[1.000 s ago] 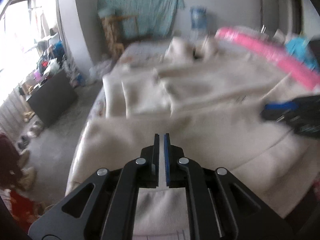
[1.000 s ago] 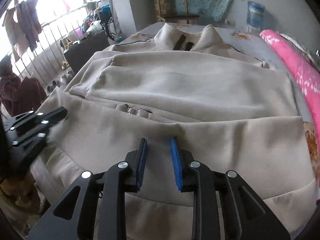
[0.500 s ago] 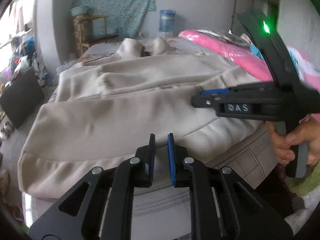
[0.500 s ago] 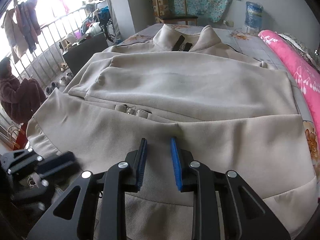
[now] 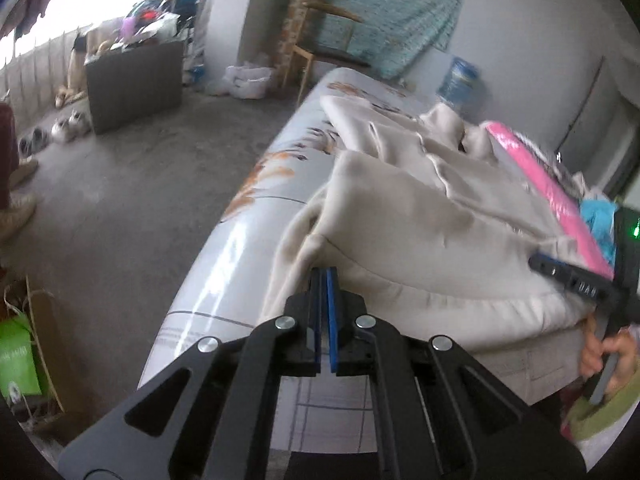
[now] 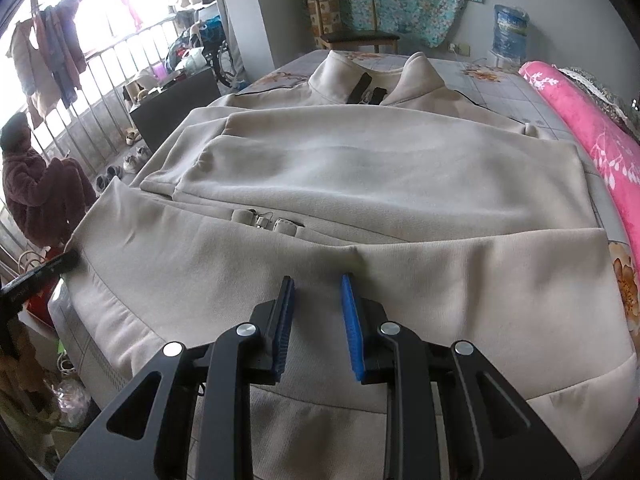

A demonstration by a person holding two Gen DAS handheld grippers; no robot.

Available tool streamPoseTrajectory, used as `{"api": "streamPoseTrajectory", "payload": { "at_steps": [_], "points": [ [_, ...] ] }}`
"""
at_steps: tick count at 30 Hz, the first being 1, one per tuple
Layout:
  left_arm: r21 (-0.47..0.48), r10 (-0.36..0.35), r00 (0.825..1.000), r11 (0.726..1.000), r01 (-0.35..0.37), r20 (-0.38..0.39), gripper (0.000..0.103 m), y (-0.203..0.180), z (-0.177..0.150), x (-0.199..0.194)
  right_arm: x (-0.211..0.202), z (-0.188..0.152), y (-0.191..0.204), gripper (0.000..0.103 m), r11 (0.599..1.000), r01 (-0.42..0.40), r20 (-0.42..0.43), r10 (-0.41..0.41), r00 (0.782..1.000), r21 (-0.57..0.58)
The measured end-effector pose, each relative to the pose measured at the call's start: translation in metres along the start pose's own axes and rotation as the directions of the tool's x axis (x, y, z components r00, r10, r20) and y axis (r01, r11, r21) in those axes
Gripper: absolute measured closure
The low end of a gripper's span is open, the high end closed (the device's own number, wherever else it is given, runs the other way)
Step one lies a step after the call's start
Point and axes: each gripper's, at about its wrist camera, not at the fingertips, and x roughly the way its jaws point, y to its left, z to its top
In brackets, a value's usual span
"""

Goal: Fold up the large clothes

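Observation:
A large beige coat lies spread on the bed, collar at the far end, sleeves folded across its body; it also shows in the left wrist view. My left gripper has its jaws nearly closed at the coat's near left hem corner; whether cloth sits between the pads is unclear. From the right wrist view it appears at the coat's left edge. My right gripper is open and empty above the coat's lower hem; it appears in the left wrist view at the right.
The bed has a floral sheet. A pink quilt lies along its right side. A dark cabinet, a wooden chair and a water bottle stand beyond. A person in maroon sits by the window railing.
My left gripper swung down to the coat's left hem corner and its jaws narrowed. My right gripper stayed almost still and open over the hem.

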Motion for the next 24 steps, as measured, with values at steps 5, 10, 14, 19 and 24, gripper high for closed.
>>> {"api": "streamPoseTrajectory", "payload": {
  "at_steps": [5, 10, 14, 19, 24],
  "points": [
    [0.049, -0.138, 0.989, 0.990, 0.135, 0.056, 0.095, -0.044, 0.010, -0.007, -0.003, 0.000, 0.000, 0.080, 1.000, 0.001, -0.003, -0.001, 1.000, 0.014],
    [0.215, -0.289, 0.956, 0.931, 0.294, -0.055, 0.095, -0.137, 0.009, 0.025, -0.029, -0.007, -0.001, 0.080, 0.999, -0.036, 0.050, 0.034, 0.998, 0.035],
    [0.353, -0.257, 0.953, 0.887, 0.298, -0.159, 0.094, -0.187, -0.008, 0.059, -0.064, -0.021, -0.005, 0.077, 1.000, -0.016, 0.090, 0.015, 0.996, 0.016],
    [0.395, -0.216, 0.964, 0.881, 0.261, -0.155, 0.094, -0.200, -0.017, 0.073, -0.082, -0.049, -0.021, 0.071, 0.996, 0.083, 0.065, -0.084, 0.994, 0.012],
    [0.367, -0.233, 0.958, 0.887, 0.279, -0.167, 0.092, -0.195, -0.015, 0.072, -0.070, -0.066, -0.046, 0.069, 0.990, 0.126, -0.021, -0.125, 0.992, 0.063]
  ]
}}
